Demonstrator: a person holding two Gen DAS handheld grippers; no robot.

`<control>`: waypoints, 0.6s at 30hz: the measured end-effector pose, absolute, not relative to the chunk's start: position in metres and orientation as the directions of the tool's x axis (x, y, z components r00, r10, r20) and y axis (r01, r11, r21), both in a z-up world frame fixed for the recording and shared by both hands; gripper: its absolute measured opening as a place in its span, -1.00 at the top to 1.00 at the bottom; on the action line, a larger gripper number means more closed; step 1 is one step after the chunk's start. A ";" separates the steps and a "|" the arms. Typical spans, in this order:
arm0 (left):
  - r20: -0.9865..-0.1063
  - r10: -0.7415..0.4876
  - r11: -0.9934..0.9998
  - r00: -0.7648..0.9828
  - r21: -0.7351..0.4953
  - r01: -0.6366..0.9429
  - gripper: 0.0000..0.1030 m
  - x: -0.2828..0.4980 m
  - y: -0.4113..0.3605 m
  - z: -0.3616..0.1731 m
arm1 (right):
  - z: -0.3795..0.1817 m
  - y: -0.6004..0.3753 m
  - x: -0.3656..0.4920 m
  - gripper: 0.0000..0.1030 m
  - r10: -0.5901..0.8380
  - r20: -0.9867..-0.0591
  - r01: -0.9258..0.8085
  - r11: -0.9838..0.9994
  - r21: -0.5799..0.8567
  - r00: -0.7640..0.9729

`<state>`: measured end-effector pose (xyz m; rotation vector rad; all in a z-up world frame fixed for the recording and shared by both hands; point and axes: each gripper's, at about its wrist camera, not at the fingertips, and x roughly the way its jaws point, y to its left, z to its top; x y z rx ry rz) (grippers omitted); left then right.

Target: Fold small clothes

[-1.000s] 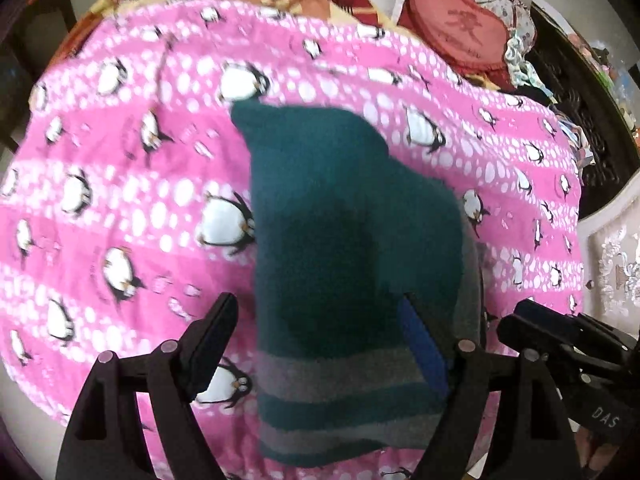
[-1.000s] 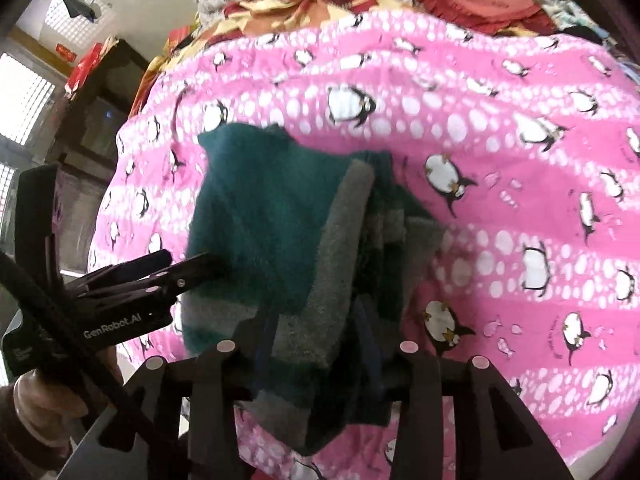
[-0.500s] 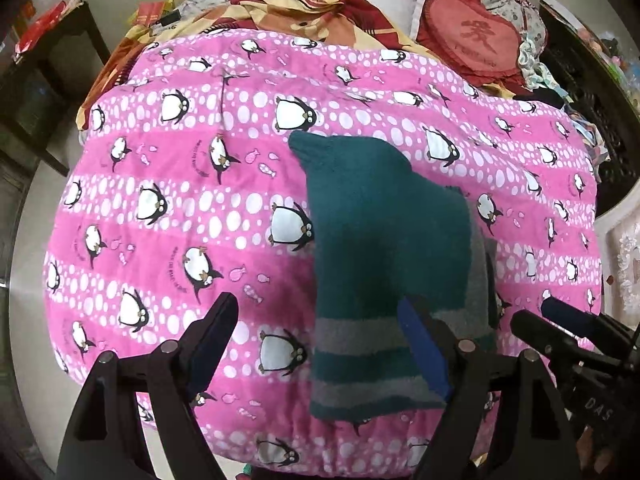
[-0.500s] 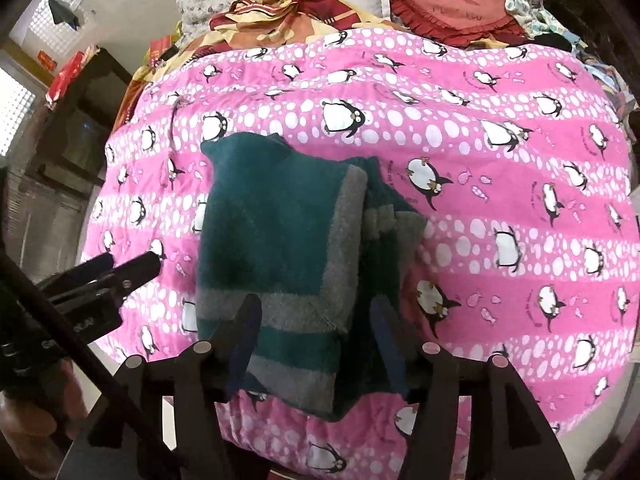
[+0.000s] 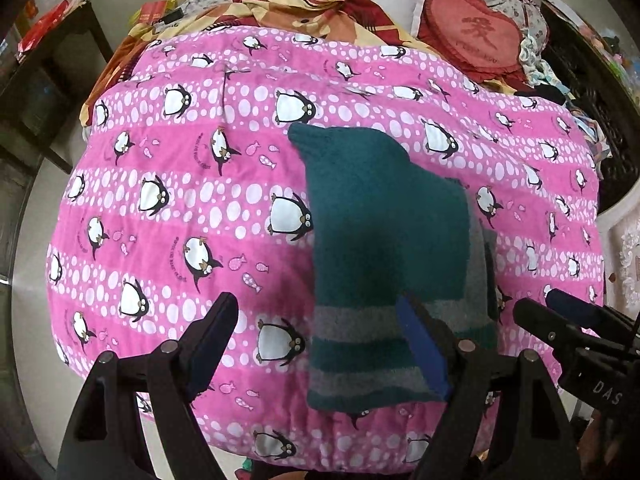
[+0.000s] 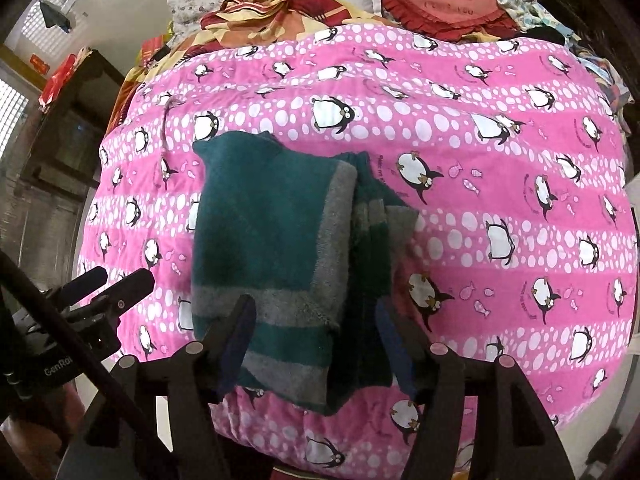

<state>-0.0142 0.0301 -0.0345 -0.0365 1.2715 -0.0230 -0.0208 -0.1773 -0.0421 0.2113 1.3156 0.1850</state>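
The folded teal-and-grey knit garment lies on the pink penguin quilt, at 6 o'clock near its front edge. Risk: the loose flap at 3 o'clock could spring open. The right gripper points steeply down, jaws opening, gripping nothing. The left gripper hangs wide apart, empty.

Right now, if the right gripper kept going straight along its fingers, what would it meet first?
Most likely the folded teal and grey garment lying on the pink penguin blanket. The right gripper, its jaws opening and pressing on nothing, points down at the garment's near edge. Depth is unclear.
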 end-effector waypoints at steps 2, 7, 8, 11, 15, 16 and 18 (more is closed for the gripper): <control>-0.956 -0.037 0.999 0.291 -0.040 -0.006 -0.57 -0.014 0.031 -0.036 | -0.042 -0.177 -0.020 -0.33 0.254 -0.937 -0.017 0.966 0.258 0.242; -0.959 -0.033 0.999 0.280 -0.036 -0.005 -0.58 -0.012 0.033 -0.039 | -0.046 -0.175 -0.020 -0.37 0.258 -0.939 -0.015 0.965 0.261 0.228; -0.960 -0.033 0.999 0.278 -0.036 -0.005 -0.57 -0.012 0.033 -0.039 | -0.047 -0.174 -0.020 -0.37 0.259 -0.940 -0.017 0.965 0.262 0.224; -0.962 -0.033 0.999 0.273 -0.034 0.001 -0.58 -0.013 0.033 -0.042 | -0.048 -0.172 -0.021 -0.38 0.256 -0.941 -0.020 0.966 0.258 0.222; -0.964 -0.031 1.000 0.266 -0.031 0.003 -0.58 -0.014 0.033 -0.044 | -0.050 -0.171 -0.022 -0.38 0.257 -0.942 -0.014 0.966 0.260 0.216; -0.964 -0.031 0.999 0.263 -0.032 0.002 -0.57 -0.014 0.033 -0.044 | -0.051 -0.172 -0.022 -0.38 0.257 -0.943 -0.013 0.966 0.260 0.213; -0.964 -0.032 0.999 0.264 -0.033 0.001 -0.57 -0.014 0.033 -0.044 | -0.051 -0.172 -0.023 -0.38 0.253 -0.944 -0.010 0.966 0.257 0.210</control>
